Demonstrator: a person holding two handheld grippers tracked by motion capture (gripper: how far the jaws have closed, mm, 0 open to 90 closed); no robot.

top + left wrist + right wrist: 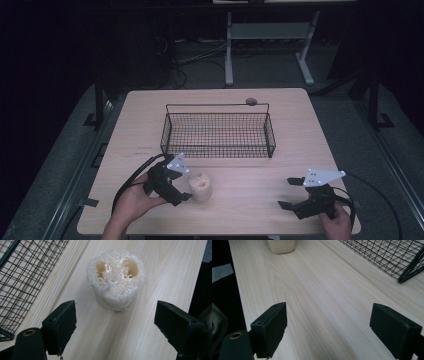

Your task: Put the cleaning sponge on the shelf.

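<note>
Left gripper (186,184) wide open, loofah (115,278) just ahead btw jaws, untouched. Looks light, springy, rough — squeeze its sides mid-height. Right gripper (291,192) open, idle.

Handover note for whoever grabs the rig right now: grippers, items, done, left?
Left gripper: open, jaws spread just short of the loofah piece, not touching it.
Right gripper: open, holding nothing, low over the table at the near right.
Loofah piece: upright on the table, in front of the wire basket, outside it.
Done: approach only, nothing grasped.
Left: probably close on the loofah piece, lift it and set it in the wire basket.
</note>
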